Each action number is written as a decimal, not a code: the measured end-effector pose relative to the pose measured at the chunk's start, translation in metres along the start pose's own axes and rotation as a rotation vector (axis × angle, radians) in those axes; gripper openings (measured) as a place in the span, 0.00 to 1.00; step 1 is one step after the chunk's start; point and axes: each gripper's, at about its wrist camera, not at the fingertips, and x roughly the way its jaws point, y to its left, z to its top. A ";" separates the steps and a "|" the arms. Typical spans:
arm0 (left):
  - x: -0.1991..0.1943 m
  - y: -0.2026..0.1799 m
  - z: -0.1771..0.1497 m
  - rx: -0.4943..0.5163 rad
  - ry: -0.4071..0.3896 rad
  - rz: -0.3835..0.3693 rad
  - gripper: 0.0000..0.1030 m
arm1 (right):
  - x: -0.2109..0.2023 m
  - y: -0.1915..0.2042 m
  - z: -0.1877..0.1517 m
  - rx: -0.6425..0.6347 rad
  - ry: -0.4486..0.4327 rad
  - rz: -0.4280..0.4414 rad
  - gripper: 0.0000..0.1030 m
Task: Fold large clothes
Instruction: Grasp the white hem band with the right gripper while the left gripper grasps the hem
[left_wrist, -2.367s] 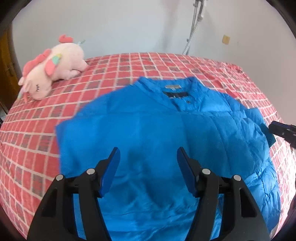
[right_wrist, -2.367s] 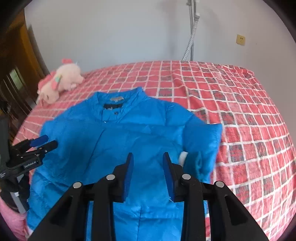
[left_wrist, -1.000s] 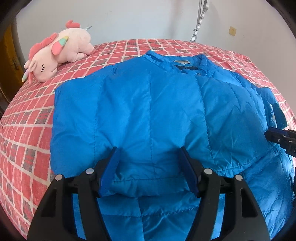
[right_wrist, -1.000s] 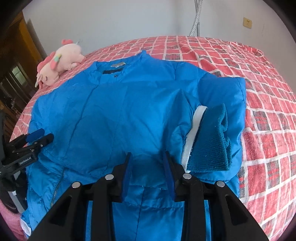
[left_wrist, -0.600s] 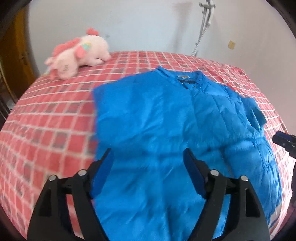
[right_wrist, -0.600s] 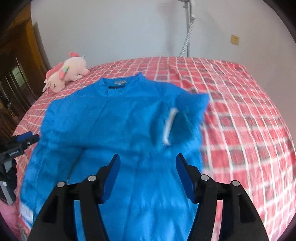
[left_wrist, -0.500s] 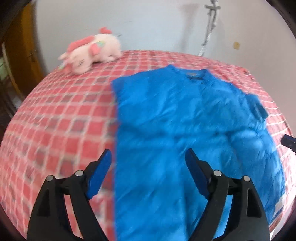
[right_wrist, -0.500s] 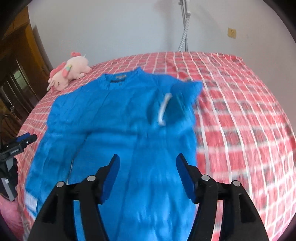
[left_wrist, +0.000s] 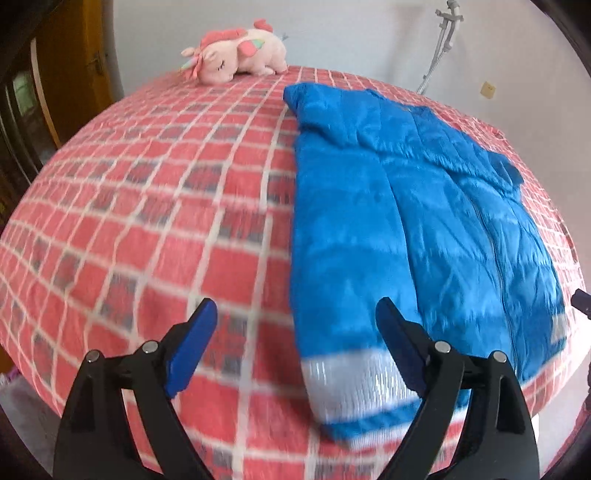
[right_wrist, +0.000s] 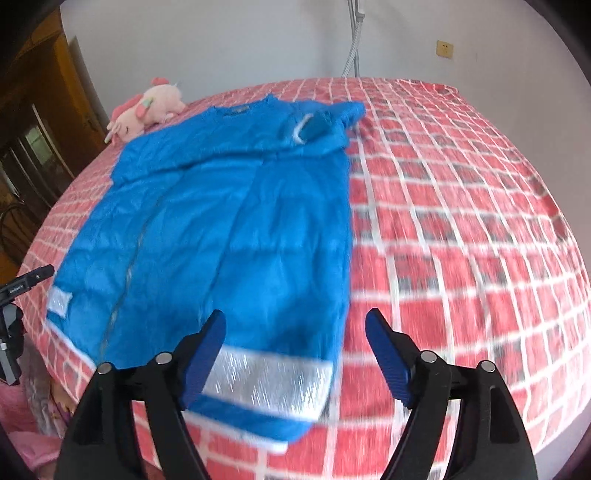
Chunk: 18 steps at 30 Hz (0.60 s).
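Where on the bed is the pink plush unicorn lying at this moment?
The pink plush unicorn lies at the far end of the bed by the wall, upper left in both views, just beyond the blue jacket and its collar.

A: What is the supporting surface?

B: A bed (left_wrist: 155, 192) covered by a red sheet with a white grid and grey squares; it fills the field ahead of both claws.

A: What lies directly on it?

B: Two things. A blue padded jacket (left_wrist: 417, 221), spread flat with both sleeves folded in over the chest, lies ahead and to the right of the left claw (left_wrist: 295, 328), and ahead and to the left of the right claw (right_wrist: 295, 339). Its hem, showing a pale silvery band, is the part nearest each claw. A pink plush unicorn (left_wrist: 236, 66) lies at the far edge, well beyond the jacket's collar end.
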 end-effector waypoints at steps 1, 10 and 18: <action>0.000 -0.001 -0.006 -0.010 0.006 -0.012 0.84 | -0.001 -0.001 -0.006 0.007 0.006 0.003 0.76; 0.005 -0.008 -0.036 -0.036 0.050 -0.082 0.85 | 0.001 -0.008 -0.042 0.059 0.046 0.069 0.76; 0.013 -0.021 -0.045 -0.037 0.078 -0.140 0.85 | 0.012 -0.006 -0.054 0.065 0.082 0.096 0.76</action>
